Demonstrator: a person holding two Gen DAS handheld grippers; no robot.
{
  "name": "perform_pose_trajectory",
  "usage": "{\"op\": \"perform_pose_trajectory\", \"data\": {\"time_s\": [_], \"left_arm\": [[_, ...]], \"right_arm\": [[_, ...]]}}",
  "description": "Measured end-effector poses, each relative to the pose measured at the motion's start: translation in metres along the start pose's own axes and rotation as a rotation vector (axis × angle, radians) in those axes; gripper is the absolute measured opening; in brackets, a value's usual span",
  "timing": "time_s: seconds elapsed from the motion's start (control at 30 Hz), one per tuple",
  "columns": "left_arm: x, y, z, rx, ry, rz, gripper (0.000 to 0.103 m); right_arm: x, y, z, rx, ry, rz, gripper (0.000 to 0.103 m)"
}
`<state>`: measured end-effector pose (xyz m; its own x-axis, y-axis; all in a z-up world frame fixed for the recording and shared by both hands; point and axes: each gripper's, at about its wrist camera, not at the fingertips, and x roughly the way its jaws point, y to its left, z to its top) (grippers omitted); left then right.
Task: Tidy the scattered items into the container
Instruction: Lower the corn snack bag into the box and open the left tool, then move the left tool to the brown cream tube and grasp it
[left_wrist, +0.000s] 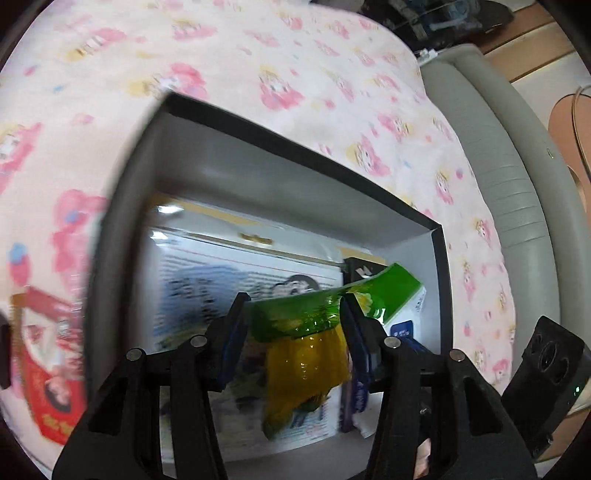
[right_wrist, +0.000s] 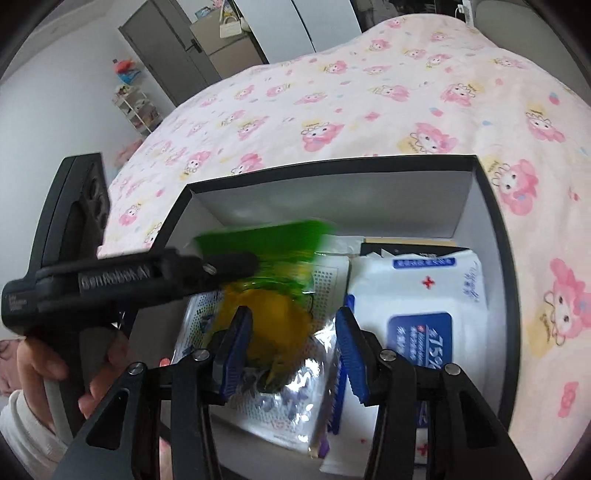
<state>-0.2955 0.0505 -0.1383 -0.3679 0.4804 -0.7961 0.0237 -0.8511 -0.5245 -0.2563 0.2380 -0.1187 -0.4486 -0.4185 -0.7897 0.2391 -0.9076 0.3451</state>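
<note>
- Left tongs (left_wrist: 293, 314) grip a green-and-yellow snack packet (left_wrist: 306, 354), holding it over the open black box (right_wrist: 332, 168).
- Right tongs (right_wrist: 293, 325) stand parted, empty, just beside that packet.
- Wet wipes pack (right_wrist: 417, 295) lies inside the box, on the pink-patterned bed (right_wrist: 369, 92).

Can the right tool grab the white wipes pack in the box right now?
Probably yes. The right tool looks empty and hangs over the box. The wipes pack lies uncovered just beside it. The green and yellow packet hangs off to the other side, in the left tool.
</note>
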Motion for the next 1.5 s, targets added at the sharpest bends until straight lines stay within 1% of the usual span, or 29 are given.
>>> {"op": "perform_pose_trajectory", "data": {"time_s": [0.03, 0.07, 0.1, 0.17, 0.2, 0.27, 0.33, 0.4, 0.43, 0.5, 0.6, 0.7, 0.83, 0.9, 0.97, 1.03, 1.07, 1.13, 1.2, 1.3, 1.33, 1.4, 1.5], "left_arm": [[-0.004, 0.001, -0.006, 0.011, -0.011, 0.018, 0.045], [-0.008, 0.0, -0.011, 0.024, -0.006, 0.035, 0.043], [-0.012, -0.002, -0.016, 0.038, -0.001, 0.052, 0.037], [-0.019, -0.004, -0.027, 0.064, 0.011, 0.087, 0.031], [-0.019, -0.004, -0.033, 0.062, 0.03, 0.103, 0.028], [-0.016, -0.003, -0.038, 0.054, 0.067, 0.107, 0.026], [-0.009, -0.004, -0.041, 0.067, 0.089, 0.097, 0.026], [-0.001, -0.004, -0.038, 0.071, 0.101, 0.103, 0.025], [0.003, -0.004, -0.035, 0.067, 0.102, 0.092, 0.025], [0.011, -0.003, -0.03, 0.055, 0.099, 0.077, 0.024], [0.024, -0.003, -0.019, 0.046, 0.085, 0.075, 0.023], [0.027, -0.003, -0.009, 0.017, 0.093, 0.032, 0.022], [0.007, -0.01, -0.015, 0.036, 0.072, -0.02, 0.022], [-0.004, -0.018, -0.024, 0.069, 0.055, -0.022, 0.023], [-0.026, -0.022, -0.037, 0.1, 0.026, -0.036, 0.026], [-0.044, -0.024, -0.047, 0.121, -0.005, -0.054, 0.033], [-0.057, -0.027, -0.053, 0.138, -0.025, -0.059, 0.036], [-0.084, -0.032, -0.068, 0.183, -0.071, -0.071, 0.04], [-0.106, -0.045, -0.082, 0.234, -0.111, -0.071, 0.042], [-0.131, -0.06, -0.101, 0.297, -0.162, -0.069, 0.047], [-0.138, -0.062, -0.105, 0.307, -0.176, -0.071, 0.048], [-0.157, -0.062, -0.119, 0.32, -0.205, -0.068, 0.048], [-0.181, -0.054, -0.137, 0.325, -0.232, -0.088, 0.049]], "right_arm": [[-0.002, 0.001, -0.003, -0.006, -0.002, 0.003, 0.044], [-0.004, 0.001, -0.006, -0.013, -0.004, 0.006, 0.044], [-0.006, 0.002, -0.009, -0.019, -0.005, 0.009, 0.043], [-0.003, 0.007, -0.015, -0.041, 0.019, 0.036, 0.04], [0.0, 0.011, -0.019, -0.058, 0.039, 0.045, 0.039], [0.002, 0.018, -0.024, -0.085, 0.061, 0.048, 0.037], [0.007, 0.023, -0.026, -0.103, 0.083, 0.049, 0.037], [0.016, 0.024, -0.025, -0.106, 0.099, 0.022, 0.037], [0.019, 0.023, -0.024, -0.098, 0.102, 0.01, 0.037], [0.02, 0.02, -0.023, -0.079, 0.097, 0.007, 0.037], [0.017, 0.012, -0.022, -0.048, 0.074, -0.013, 0.037], [0.011, 0.005, -0.023, -0.023, 0.05, -0.033, 0.037], [-0.001, -0.004, -0.025, 0.019, 0.024, -0.052, 0.037], [-0.011, -0.004, -0.027, 0.021, 0.002, -0.074, 0.037], [-0.026, -0.001, -0.031, 0.033, -0.026, -0.102, 0.037], [-0.042, 0.004, -0.035, 0.045, -0.056, -0.117, 0.038], [-0.05, 0.006, -0.037, 0.051, -0.072, -0.125, 0.038], [-0.069, 0.015, -0.044, 0.048, -0.103, -0.144, 0.039], [-0.087, 0.029, -0.051, 0.034, -0.132, -0.156, 0.039], [-0.111, 0.051, -0.063, 0.008, -0.166, -0.156, 0.04], [-0.117, 0.06, -0.065, -0.001, -0.177, -0.155, 0.043], [-0.13, 0.077, -0.073, -0.019, -0.2, -0.162, 0.046], [-0.145, 0.097, -0.087, -0.044, -0.221, -0.161, 0.046]]}}
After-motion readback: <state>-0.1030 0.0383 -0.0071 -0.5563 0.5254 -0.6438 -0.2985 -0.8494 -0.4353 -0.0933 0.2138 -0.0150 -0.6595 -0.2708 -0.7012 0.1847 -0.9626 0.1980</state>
